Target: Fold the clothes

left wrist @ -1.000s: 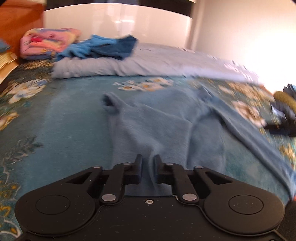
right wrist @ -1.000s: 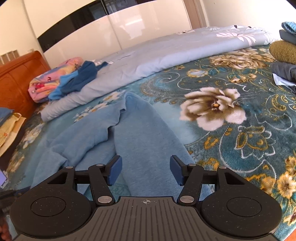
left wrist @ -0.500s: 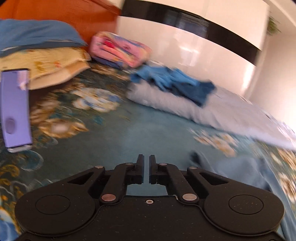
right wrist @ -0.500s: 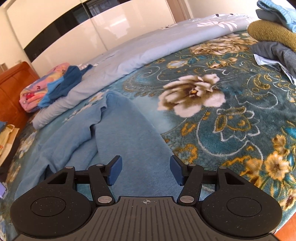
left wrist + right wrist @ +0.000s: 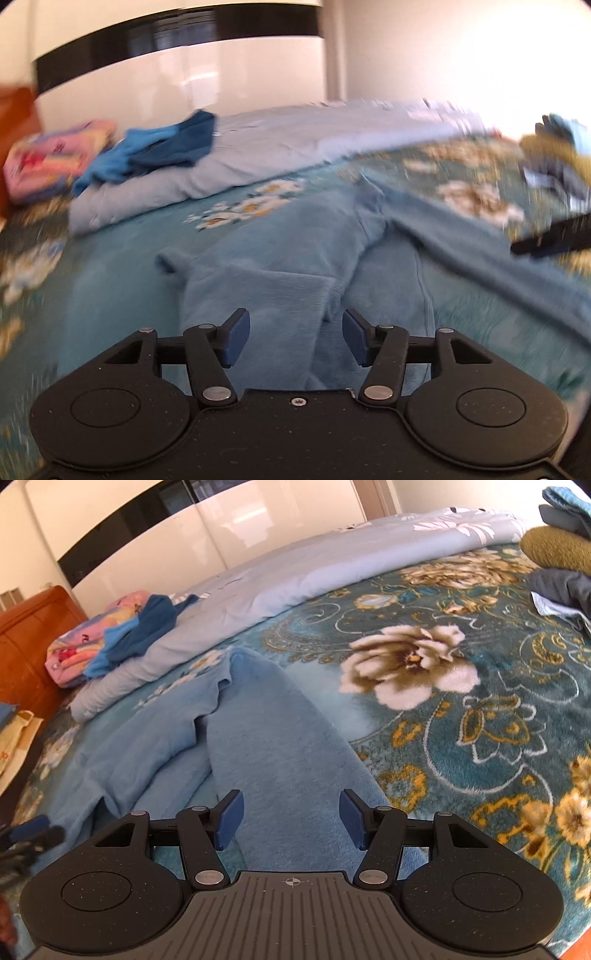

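A light blue fleece garment (image 5: 295, 269) lies spread on the floral bed blanket, with one part folded over near me and a long leg running right. My left gripper (image 5: 295, 341) is open and empty just above the folded part. In the right wrist view the same garment (image 5: 266, 738) stretches away from me. My right gripper (image 5: 291, 821) is open and empty over its near end. The right gripper's edge shows dark at the right of the left wrist view (image 5: 554, 236).
A rolled pale blue quilt (image 5: 295, 587) lies across the bed's far side, with dark blue clothes (image 5: 162, 151) and a pink folded blanket (image 5: 55, 162) on the left. Folded clothes (image 5: 557, 550) are stacked at the far right. A wooden headboard (image 5: 33, 635) stands left.
My left gripper was shut on the garment, swung left, then came back over the folded part and opened. The right gripper stayed open and shifted slightly.
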Available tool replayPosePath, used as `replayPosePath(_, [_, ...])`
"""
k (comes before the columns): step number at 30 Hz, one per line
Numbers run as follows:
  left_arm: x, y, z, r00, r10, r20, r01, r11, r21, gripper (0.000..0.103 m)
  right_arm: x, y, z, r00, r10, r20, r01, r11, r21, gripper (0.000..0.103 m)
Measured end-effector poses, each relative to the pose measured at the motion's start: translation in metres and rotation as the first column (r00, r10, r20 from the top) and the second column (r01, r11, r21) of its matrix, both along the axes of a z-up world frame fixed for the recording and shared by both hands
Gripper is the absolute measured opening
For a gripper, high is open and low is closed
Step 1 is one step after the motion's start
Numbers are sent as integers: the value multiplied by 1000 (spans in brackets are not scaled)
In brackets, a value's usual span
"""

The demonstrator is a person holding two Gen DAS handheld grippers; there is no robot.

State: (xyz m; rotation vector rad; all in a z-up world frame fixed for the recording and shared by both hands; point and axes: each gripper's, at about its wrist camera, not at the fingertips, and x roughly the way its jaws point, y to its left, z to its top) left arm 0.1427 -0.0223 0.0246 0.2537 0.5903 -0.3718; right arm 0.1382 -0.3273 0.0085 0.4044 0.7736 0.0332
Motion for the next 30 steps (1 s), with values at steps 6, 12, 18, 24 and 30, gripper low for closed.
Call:
replayPosePath(6, [22,0,-15,999,18,-39,-15,998,59,22,-4,-6,0,1000,-16,-5,17,1000,2,55])
replayPosePath(12, [38,42,4,995,102,-5,-102,994,-32,3,-3,-16,-6,999,-34,-22,35,999,11,56])
replayPosePath(18, [68,94,31,960,270,81,-266,963,-51,2,1,-17,-12,999,-31,-28,31,999,16,56])
replayPosePath(24, [110,132,43,920,376,108,-376,926,-26,3,7,-20,-13,999,-37,-25,37,999,-16,56])
replayPosePath(30, [126,151,46,900,431,67,-425,901,-84,3,25,-24,-16,999,-20,-34,18,997,-70,56])
